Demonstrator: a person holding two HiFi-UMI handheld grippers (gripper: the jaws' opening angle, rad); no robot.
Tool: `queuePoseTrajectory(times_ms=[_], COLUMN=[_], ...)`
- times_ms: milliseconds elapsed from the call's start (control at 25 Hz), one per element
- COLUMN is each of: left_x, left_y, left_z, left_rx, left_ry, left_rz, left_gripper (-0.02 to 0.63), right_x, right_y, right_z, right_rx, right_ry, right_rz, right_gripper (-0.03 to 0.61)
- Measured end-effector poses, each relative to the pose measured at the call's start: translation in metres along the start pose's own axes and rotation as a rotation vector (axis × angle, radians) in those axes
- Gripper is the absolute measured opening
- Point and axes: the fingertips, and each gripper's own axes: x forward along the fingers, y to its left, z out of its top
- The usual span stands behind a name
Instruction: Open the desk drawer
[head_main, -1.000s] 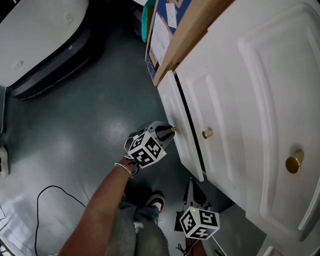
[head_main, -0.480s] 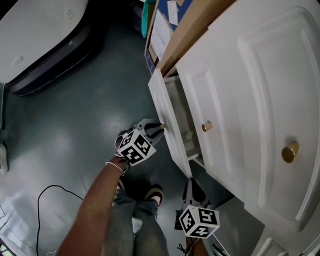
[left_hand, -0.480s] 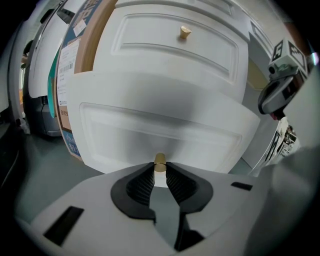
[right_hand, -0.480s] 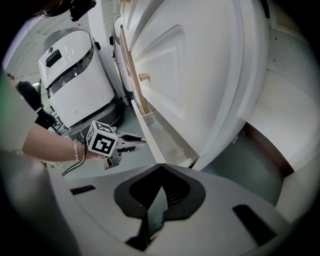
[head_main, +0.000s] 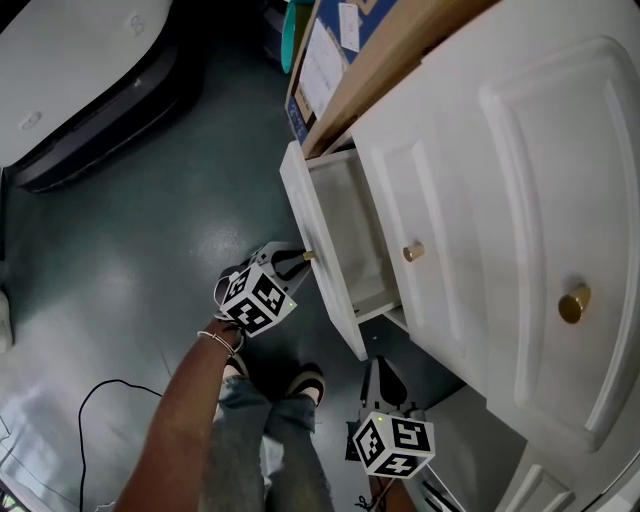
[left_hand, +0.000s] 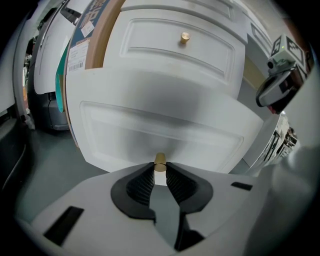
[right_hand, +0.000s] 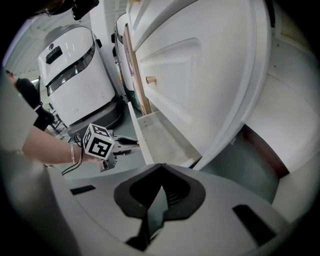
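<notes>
The white desk drawer (head_main: 322, 262) stands pulled out from the desk, and its bare inside (head_main: 355, 230) shows. My left gripper (head_main: 301, 257) is shut on the small brass knob (head_main: 309, 255) of the drawer front. In the left gripper view the ribbed pads clamp that knob (left_hand: 160, 161) from both sides, at the left gripper's (left_hand: 159, 168) tips, in front of the white panel (left_hand: 165, 130). My right gripper (head_main: 381, 368) hangs lower, below the drawer's corner, touching nothing. Its jaws meet at the right gripper's (right_hand: 160, 167) tip with nothing between them. The open drawer (right_hand: 165, 137) and the left gripper (right_hand: 131, 142) show beyond it.
Two more white fronts with brass knobs (head_main: 413, 252) (head_main: 571, 304) lie to the right. A cardboard box (head_main: 322, 62) leans by the desk's end. A white appliance (head_main: 80, 60) stands at the upper left. A black cable (head_main: 95, 395) and the person's shoe (head_main: 306, 384) are on the dark floor.
The drawer has slid out of the desk, from nearly closed to well open. My left gripper moved left with the knob in its jaws. The right gripper stayed about where it was.
</notes>
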Motion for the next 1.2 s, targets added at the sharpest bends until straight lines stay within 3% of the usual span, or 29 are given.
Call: queuePoseTrajectory(times_ms=[640, 1200], left_x=[-0.043, -0.067], left_y=[0.003, 0.006], left_z=[-0.039, -0.058], left_rx=[-0.027, -0.038], left_ry=[0.093, 0.102], left_rz=[-0.006, -0.025], left_gripper=[0.083, 0.083], right_x=[-0.011, 0.000], right_y=[0.026, 0.052], right_z=[0.011, 0.024], right_rx=[0.015, 0.022], right_ry=[0.031, 0.023], right_rz=[-0.001, 0.010], right_gripper=[0.008, 0.008])
